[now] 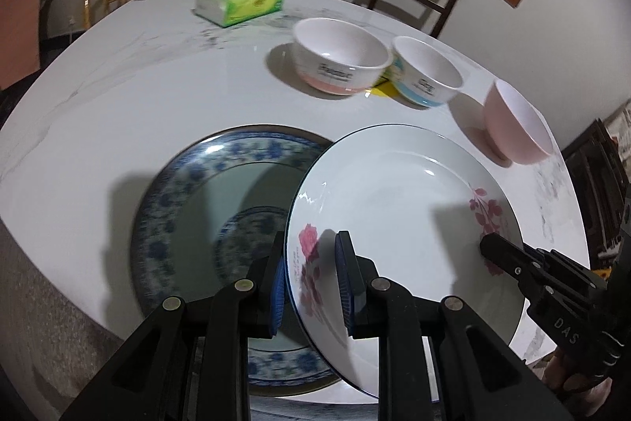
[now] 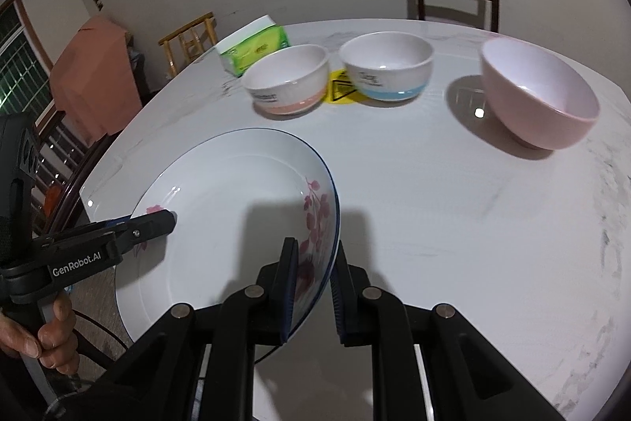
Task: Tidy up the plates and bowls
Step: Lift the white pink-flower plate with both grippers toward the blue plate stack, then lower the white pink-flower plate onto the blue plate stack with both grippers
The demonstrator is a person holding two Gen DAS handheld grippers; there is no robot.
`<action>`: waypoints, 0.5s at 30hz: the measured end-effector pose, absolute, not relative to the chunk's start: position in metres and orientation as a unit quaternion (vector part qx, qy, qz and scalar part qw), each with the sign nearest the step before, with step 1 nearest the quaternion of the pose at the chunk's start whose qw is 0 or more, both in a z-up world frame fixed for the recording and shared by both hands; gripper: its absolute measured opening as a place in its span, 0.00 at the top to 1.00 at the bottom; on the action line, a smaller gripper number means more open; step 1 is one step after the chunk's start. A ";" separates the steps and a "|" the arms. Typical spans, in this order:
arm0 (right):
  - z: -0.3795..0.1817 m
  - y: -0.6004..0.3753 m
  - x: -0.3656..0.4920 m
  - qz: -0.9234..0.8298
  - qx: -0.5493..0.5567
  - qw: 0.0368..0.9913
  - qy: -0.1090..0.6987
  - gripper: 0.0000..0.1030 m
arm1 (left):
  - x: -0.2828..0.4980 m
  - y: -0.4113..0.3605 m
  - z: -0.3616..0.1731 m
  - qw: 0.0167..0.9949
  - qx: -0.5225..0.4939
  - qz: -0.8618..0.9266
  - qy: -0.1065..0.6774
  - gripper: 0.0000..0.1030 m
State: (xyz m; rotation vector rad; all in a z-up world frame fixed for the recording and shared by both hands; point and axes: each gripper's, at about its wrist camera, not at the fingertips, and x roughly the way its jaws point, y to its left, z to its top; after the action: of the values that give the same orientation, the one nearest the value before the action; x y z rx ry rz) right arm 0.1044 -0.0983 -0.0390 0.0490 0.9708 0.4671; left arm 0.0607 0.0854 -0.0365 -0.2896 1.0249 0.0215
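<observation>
Stacking looks barely begun: the left gripper (image 1: pixel 311 283) and the right gripper (image 2: pixel 313 292) each have their jaws clenched on opposite rims of the white flowered plate (image 1: pixel 402 208), held tilted above the bench (image 1: pixel 157 97) and partly over the blue-patterned plate (image 1: pixel 205 196). Three bowls, the pink-banded bowl (image 2: pixel 288 81), blue-banded bowl (image 2: pixel 388 68) and plain pink bowl (image 2: pixel 540 101), stand apart and unstacked farther back, so they seem left to gather.

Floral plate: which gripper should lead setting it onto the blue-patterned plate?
Probably left: the left gripper clamps the floral plate directly over the blue-patterned plate; the right gripper holds the far rim.
</observation>
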 end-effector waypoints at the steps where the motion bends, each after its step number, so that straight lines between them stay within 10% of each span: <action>1: -0.039 -0.094 0.104 0.226 0.022 0.857 0.463 0.84 | 0.059 0.090 -0.037 0.861 -0.141 0.014 0.488 0.82; 15: -0.055 -0.039 0.110 0.267 0.005 0.835 0.482 0.84 | 0.043 0.144 -0.048 0.851 -0.172 0.064 0.492 0.82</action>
State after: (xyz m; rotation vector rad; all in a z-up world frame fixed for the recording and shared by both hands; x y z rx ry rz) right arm 0.1097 -0.0393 -0.0548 0.0097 1.0199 0.5656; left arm 0.0431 0.1442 -0.0480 -0.3628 1.0367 0.1344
